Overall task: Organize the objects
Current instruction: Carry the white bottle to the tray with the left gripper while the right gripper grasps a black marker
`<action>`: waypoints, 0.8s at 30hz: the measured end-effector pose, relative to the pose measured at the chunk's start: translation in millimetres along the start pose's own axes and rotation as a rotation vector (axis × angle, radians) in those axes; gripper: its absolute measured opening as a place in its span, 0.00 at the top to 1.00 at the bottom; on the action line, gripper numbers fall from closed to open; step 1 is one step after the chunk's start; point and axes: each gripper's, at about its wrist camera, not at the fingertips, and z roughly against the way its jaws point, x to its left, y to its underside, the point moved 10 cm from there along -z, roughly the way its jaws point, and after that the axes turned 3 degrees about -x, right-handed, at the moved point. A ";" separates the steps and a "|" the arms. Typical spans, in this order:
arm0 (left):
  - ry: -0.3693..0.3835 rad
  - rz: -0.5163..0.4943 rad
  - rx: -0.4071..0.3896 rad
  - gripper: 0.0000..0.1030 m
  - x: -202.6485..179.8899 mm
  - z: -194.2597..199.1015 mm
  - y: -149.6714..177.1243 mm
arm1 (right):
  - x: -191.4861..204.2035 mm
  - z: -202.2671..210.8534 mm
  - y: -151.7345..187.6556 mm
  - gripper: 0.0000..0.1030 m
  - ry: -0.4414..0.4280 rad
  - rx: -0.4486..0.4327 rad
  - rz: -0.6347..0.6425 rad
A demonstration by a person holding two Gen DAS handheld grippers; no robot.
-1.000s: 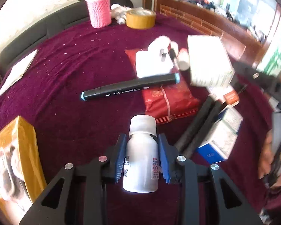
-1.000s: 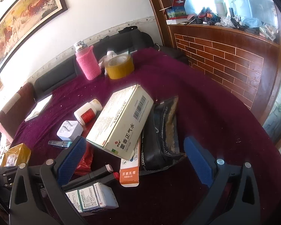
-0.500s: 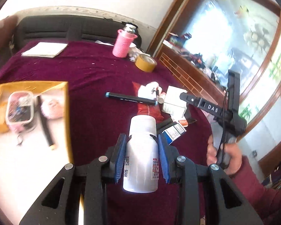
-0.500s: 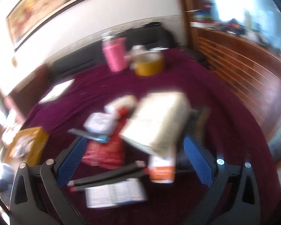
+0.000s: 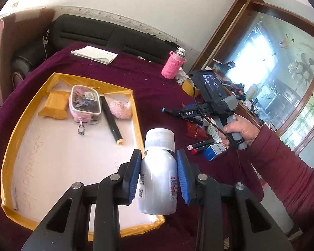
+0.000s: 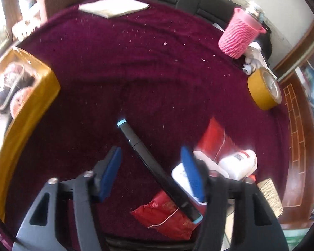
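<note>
My left gripper (image 5: pixel 159 163) is shut on a white pill bottle (image 5: pixel 158 179) and holds it in the air over the right edge of a yellow-rimmed tray (image 5: pixel 16 117). The tray holds a pink pouch (image 5: pixel 84 104), a black marker (image 5: pixel 111 119) and a pink fluffy ball (image 5: pixel 121 109). My right gripper (image 6: pixel 151 163) is open, its pads on either side of a black marker with blue ends (image 6: pixel 155 171) lying on the purple cloth. It also shows in the left wrist view (image 5: pixel 201 112), held in a hand. The tray corner shows in the right wrist view (image 6: pixel 31 104).
A red packet (image 6: pixel 167 213), a white charger (image 6: pixel 180 173) and a white bottle (image 6: pixel 238 163) lie by the marker. A tape roll (image 6: pixel 263 87), a pink-sleeved flask (image 6: pixel 240 35) and a notepad (image 6: pixel 113 6) stand further back. Markers and a small box (image 5: pixel 214 149) lie below the hand.
My left gripper lifted the pill bottle and swung left over the tray. My right gripper moved down to the blue-ended marker, jaws narrower than before.
</note>
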 end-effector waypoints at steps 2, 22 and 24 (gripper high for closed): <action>-0.006 0.009 -0.003 0.72 6.5 3.1 1.9 | 1.8 -5.3 3.3 0.64 0.012 0.027 0.020; -0.195 0.064 -0.062 0.72 67.0 37.4 -19.3 | 28.0 101.7 15.0 0.88 -0.418 -0.269 -0.278; -0.235 0.045 -0.058 0.72 75.6 37.6 -24.4 | 44.5 125.1 9.4 0.88 -0.468 -0.315 -0.261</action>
